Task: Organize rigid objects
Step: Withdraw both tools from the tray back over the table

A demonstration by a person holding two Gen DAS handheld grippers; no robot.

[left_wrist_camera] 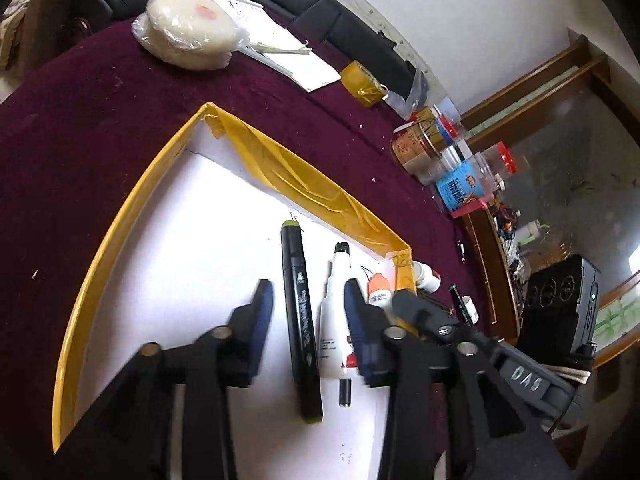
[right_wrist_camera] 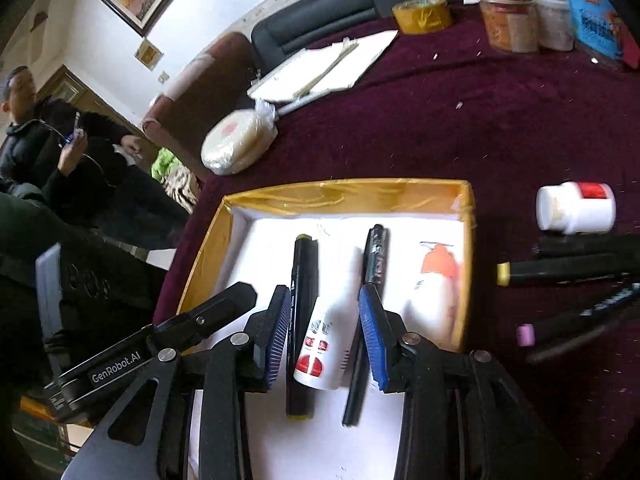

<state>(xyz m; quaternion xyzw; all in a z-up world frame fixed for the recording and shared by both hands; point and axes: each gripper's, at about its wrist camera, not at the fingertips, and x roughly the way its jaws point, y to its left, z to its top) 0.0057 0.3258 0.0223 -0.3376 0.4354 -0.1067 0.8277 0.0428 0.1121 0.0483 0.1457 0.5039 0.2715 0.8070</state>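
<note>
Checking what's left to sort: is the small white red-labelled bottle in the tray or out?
Out. The white bottle lies on the maroon cloth, right of the tray.

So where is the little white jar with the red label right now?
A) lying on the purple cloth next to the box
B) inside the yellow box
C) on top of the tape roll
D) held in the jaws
A: the small white plastic jar with the red label lies on its side on the dark purple tablecloth, outside the yellow-taped cardboard box.
</note>
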